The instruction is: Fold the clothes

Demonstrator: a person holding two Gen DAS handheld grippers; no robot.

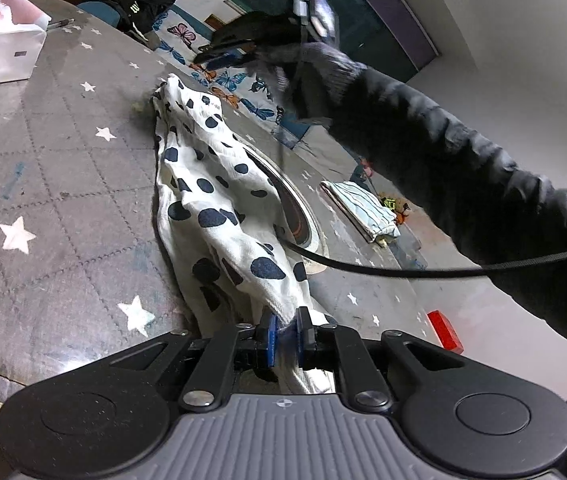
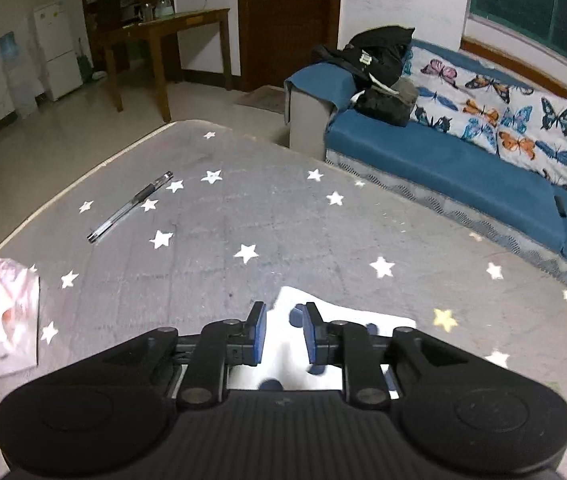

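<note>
the left hand-held gripper fills the bottom of the left wrist view: a grey ribbed grip plate with a small crosshair mark, two round black lobes at lower left and lower right, black linkage bars pinned with silver screws, and blue pads on black fingers. the right hand-held gripper, at the bottom of its own view, has the same build — blue pads, black bars, ribbed plate. across the right of the left wrist view runs a dark puffy sleeve with a grey knit cuff, and a thin black cable crosses below it.
</note>
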